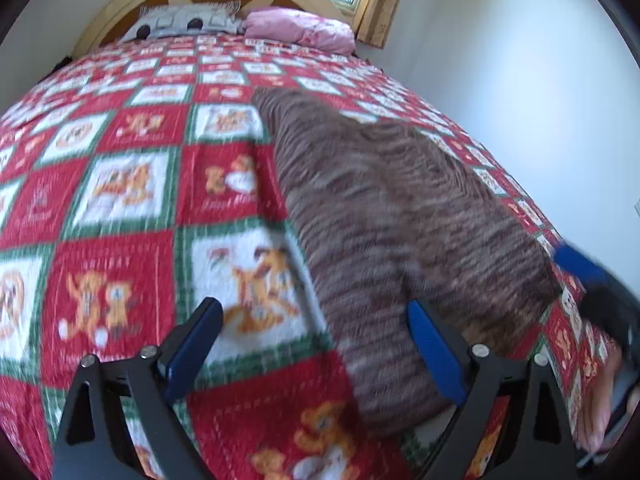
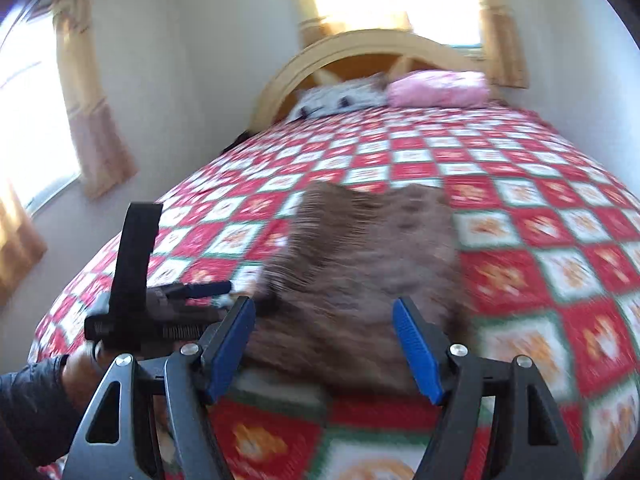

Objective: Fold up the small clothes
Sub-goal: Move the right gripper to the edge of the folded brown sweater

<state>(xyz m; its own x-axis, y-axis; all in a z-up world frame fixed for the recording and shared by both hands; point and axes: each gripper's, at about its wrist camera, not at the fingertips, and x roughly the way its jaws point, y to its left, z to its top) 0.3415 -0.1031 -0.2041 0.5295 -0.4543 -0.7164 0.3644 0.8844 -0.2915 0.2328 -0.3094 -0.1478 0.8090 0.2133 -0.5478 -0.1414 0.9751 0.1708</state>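
Both grippers carry black angular frames, silver screws and blue finger pads. A dark sleeve covers the person's wrist.

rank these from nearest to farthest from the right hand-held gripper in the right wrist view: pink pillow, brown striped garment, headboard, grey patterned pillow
Measured from the right hand-held gripper:
1. brown striped garment, just ahead of the fingers on the quilt.
2. and 3. grey patterned pillow, far end on the left, and pink pillow, far end on the right; too close to call.
4. headboard, behind both pillows against the wall.
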